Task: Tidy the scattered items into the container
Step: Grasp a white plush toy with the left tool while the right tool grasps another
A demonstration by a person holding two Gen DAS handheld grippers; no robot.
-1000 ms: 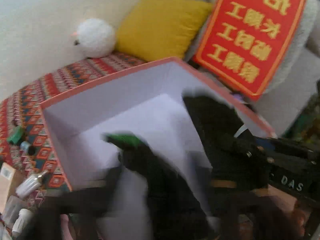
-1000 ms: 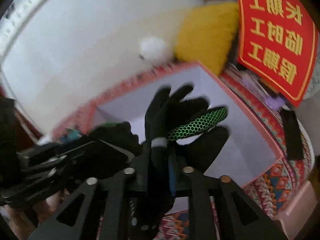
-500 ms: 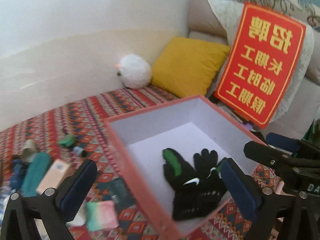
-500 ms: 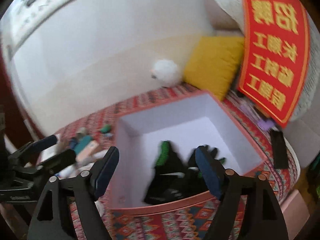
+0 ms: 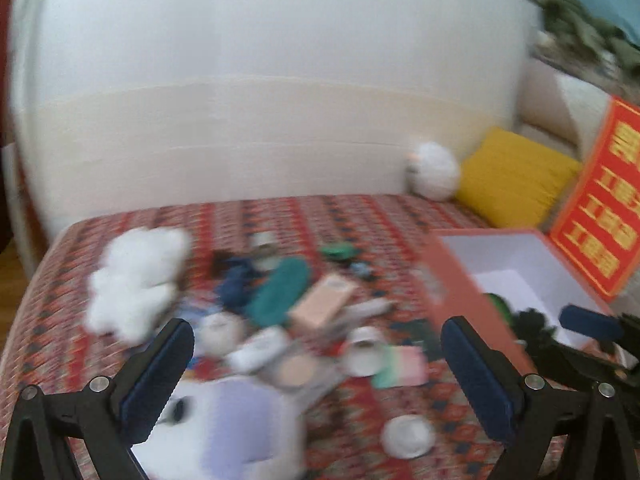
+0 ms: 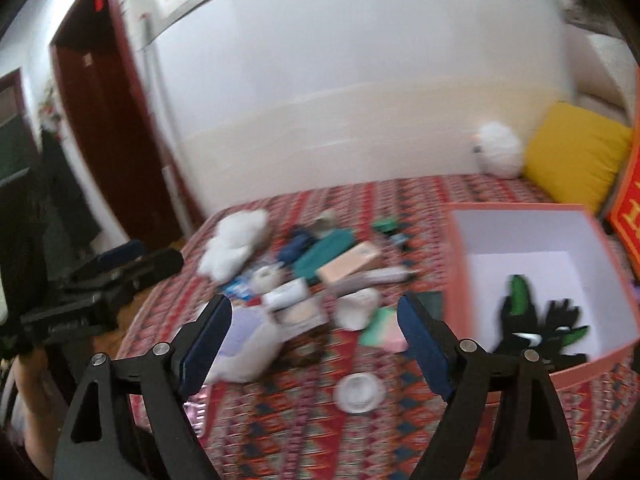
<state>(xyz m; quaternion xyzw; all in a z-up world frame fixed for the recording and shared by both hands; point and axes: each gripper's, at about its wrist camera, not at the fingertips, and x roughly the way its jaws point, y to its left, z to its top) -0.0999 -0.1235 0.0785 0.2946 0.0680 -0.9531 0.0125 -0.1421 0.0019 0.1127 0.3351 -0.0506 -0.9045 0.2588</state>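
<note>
Nearest the lenses, both claws are spread wide and empty: right claw point(image 6: 314, 344), left claw point(image 5: 318, 376). A second ago the right one was clamped on the black-and-green gloves over the box; half a second ago both were already released with the gloves on the box floor. Now both have pulled back and swung left, off the box and onto the clutter.

Gloves point(image 6: 538, 326) lie flat inside the pink box point(image 6: 520, 210), near its front wall. That item is done.

Just beyond the claw tips on the patterned bed cover point(image 6: 304, 424): a round white lid point(image 6: 359, 393), a white-and-lilac bag point(image 6: 244, 340), a pink-green packet point(image 6: 382, 330), a compact point(image 6: 299, 314). Further back: a peach carton point(image 6: 350, 266), a teal case point(image 6: 326, 254), a white tube point(image 6: 386, 276), white fluffy toy point(image 6: 234, 246). Motion blur hides finer detail.

Far end: white plush ball point(image 6: 498, 150), yellow cushion point(image 6: 576, 150), red sign point(image 5: 600, 208).

Judgement: one item is in and most remain; the next pick is likely from the near pile.
</note>
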